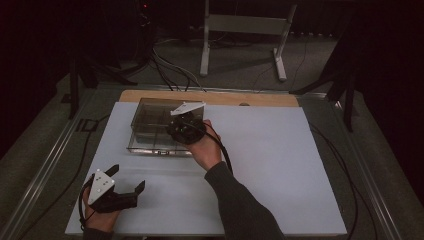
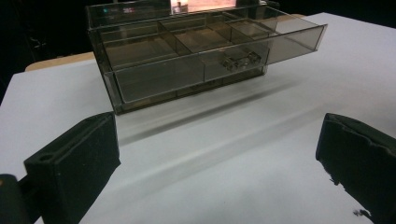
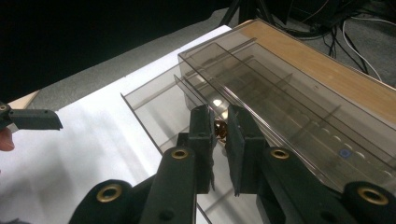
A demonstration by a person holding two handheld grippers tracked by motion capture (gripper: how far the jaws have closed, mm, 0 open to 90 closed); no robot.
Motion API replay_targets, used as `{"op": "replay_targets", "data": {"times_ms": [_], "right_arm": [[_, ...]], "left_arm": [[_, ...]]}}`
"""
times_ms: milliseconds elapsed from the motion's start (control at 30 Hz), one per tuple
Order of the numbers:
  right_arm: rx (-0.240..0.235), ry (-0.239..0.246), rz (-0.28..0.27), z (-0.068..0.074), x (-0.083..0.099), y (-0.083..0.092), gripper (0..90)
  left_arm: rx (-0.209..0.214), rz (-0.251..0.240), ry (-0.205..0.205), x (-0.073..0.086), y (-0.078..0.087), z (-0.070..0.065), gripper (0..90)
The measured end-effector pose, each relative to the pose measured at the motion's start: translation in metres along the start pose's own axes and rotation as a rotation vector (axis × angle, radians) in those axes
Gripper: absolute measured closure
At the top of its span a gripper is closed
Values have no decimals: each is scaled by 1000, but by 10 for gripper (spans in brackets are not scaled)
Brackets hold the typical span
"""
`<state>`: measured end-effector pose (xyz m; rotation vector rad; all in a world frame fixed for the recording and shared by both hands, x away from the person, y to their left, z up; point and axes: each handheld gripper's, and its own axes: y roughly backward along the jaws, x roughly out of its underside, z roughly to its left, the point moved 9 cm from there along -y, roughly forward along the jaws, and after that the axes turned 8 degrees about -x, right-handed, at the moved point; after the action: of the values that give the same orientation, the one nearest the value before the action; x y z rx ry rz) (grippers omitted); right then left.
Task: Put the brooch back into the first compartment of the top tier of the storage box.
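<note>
A smoky clear plastic drawer box (image 1: 148,116) stands at the back left of the white sheet. Its upper drawer (image 2: 289,37) is pulled out, with empty compartments showing. My right gripper (image 1: 184,128) hangs over the open drawer (image 3: 154,100). Its jaws stand almost together around a small brown-gold object (image 3: 220,131), whose shape I cannot make out. My left gripper (image 1: 128,177) rests near the front left of the sheet with its jaws wide apart and nothing between them. From the left gripper (image 2: 217,163), the box (image 2: 159,79) is straight ahead.
The white sheet (image 1: 280,165) covers a wooden table whose bare edge (image 1: 260,98) shows behind the box. Cables (image 1: 227,160) trail from the grippers across the sheet. A metal stand (image 1: 242,30) and more cables lie on the floor beyond the table.
</note>
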<state>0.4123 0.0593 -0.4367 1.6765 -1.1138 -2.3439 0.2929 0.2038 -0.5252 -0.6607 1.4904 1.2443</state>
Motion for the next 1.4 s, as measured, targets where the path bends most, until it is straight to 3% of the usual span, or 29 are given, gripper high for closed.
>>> {"op": "replay_targets", "data": {"times_ms": [533,1400], "right_arm": [[-32,-36,-1,7,1,-26,813],[-56,-54,43,21,8,-63,811]], "left_arm": [[5,0,-3,0,-1,0,3],[6,-8,3,-1,0,1,3]]}}
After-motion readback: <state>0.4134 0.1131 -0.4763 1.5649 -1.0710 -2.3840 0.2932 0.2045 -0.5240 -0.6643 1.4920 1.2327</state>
